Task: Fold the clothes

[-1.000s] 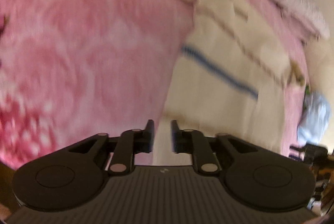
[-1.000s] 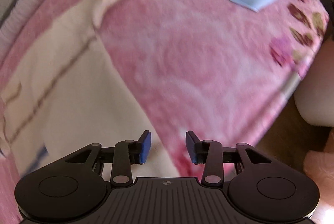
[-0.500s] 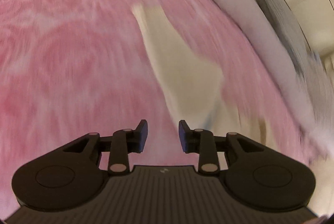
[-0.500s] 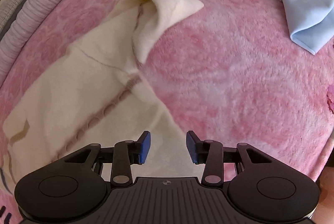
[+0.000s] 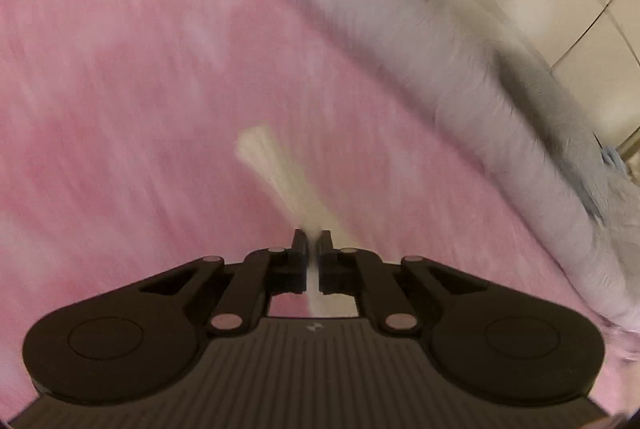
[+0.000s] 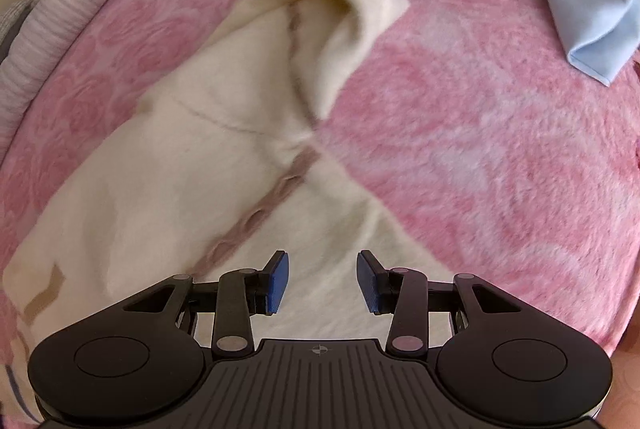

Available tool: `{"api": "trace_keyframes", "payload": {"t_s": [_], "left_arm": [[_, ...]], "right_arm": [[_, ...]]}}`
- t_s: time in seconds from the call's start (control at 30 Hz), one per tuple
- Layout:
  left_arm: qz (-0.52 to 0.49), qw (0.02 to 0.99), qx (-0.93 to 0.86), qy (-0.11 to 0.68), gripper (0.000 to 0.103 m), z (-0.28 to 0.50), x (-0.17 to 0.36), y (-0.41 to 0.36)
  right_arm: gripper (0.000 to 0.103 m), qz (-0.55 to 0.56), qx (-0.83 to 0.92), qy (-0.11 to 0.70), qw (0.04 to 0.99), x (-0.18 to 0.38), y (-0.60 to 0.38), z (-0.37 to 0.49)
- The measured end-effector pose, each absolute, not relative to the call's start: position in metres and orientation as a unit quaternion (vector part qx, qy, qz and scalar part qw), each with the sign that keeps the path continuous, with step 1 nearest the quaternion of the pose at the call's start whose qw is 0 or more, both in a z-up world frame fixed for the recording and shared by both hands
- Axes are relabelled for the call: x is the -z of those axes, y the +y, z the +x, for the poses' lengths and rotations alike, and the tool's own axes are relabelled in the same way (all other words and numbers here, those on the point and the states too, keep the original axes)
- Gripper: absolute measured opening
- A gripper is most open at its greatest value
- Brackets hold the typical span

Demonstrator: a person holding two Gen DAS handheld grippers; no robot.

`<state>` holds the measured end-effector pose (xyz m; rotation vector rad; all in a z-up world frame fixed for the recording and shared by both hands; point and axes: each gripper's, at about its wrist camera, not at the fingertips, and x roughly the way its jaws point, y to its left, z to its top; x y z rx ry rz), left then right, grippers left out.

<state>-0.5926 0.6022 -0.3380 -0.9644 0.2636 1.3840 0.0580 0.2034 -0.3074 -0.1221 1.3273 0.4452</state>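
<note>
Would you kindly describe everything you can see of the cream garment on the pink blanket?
The cream garment looks soft and fleecy, with a brownish stripe along it, tan marks at its near-left end and a blue mark at its far tip. It lies rumpled on the pink blanket, its far end folded into a raised peak. The open right hand-held gripper hovers over its near edge. The left hand-held gripper is closed on a narrow cream strip, blurred, apparently the same garment.

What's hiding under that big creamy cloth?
The cream cloth lies on the pink blanket, which shows all around it. Whatever sits beneath its middle or inside the raised fold at its far end is covered.
</note>
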Motion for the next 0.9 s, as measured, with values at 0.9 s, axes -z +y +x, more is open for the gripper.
{"api": "trace_keyframes", "payload": {"t_s": [0.9], "left_arm": [[-0.496,0.594,-0.603,0.195,0.012,-0.542,0.334,0.432]], "right_arm": [[0.042,-0.262,-0.355,0.369,0.818,0.272,0.263,0.133]]}}
